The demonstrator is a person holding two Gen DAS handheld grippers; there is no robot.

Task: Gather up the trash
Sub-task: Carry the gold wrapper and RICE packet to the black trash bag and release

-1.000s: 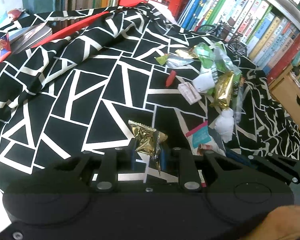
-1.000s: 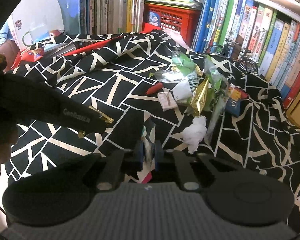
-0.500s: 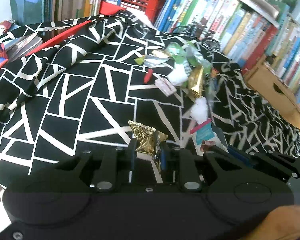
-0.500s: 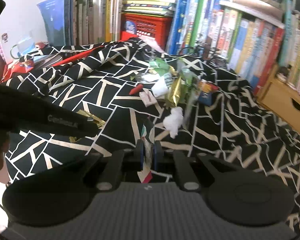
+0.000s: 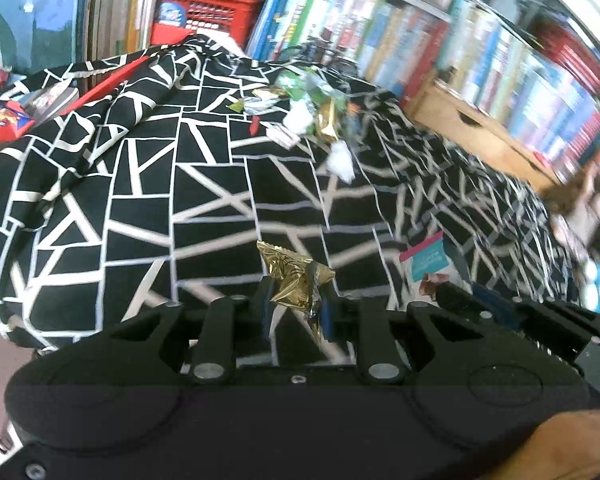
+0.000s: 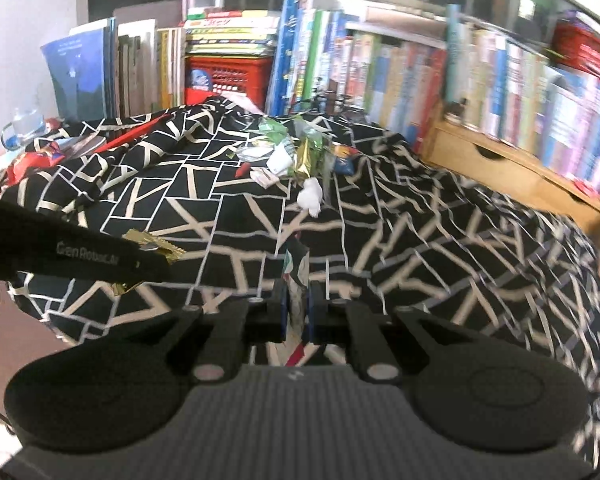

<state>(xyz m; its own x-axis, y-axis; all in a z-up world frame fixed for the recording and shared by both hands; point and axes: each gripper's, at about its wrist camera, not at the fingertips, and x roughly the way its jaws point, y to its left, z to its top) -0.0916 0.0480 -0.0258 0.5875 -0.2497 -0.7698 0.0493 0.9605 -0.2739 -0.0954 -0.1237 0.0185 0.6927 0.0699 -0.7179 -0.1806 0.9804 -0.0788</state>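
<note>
My left gripper (image 5: 294, 294) is shut on a crumpled gold foil wrapper (image 5: 290, 276), held above the black-and-white patterned cloth (image 5: 140, 200). My right gripper (image 6: 296, 302) is shut on a flat packet (image 6: 294, 270) seen edge-on; in the left wrist view the same packet (image 5: 428, 264) shows pink and teal print. The left gripper (image 6: 156, 258) with its gold wrapper (image 6: 152, 242) reaches in from the left of the right wrist view. A heap of trash (image 6: 296, 152) lies far back on the cloth: green and gold wrappers, a white tissue wad (image 6: 310, 198), a small red piece (image 6: 244, 168).
Bookshelves (image 6: 380, 72) full of books line the back and right. A red crate (image 6: 228, 74) stands behind the cloth. A wooden drawer unit (image 6: 496, 160) sits at the right. Books and red items (image 5: 12, 120) lie at the cloth's left edge.
Both grippers have drawn back and up from the trash heap while keeping their grips, and the view has swung right, so the heap looks smaller and farther away.
</note>
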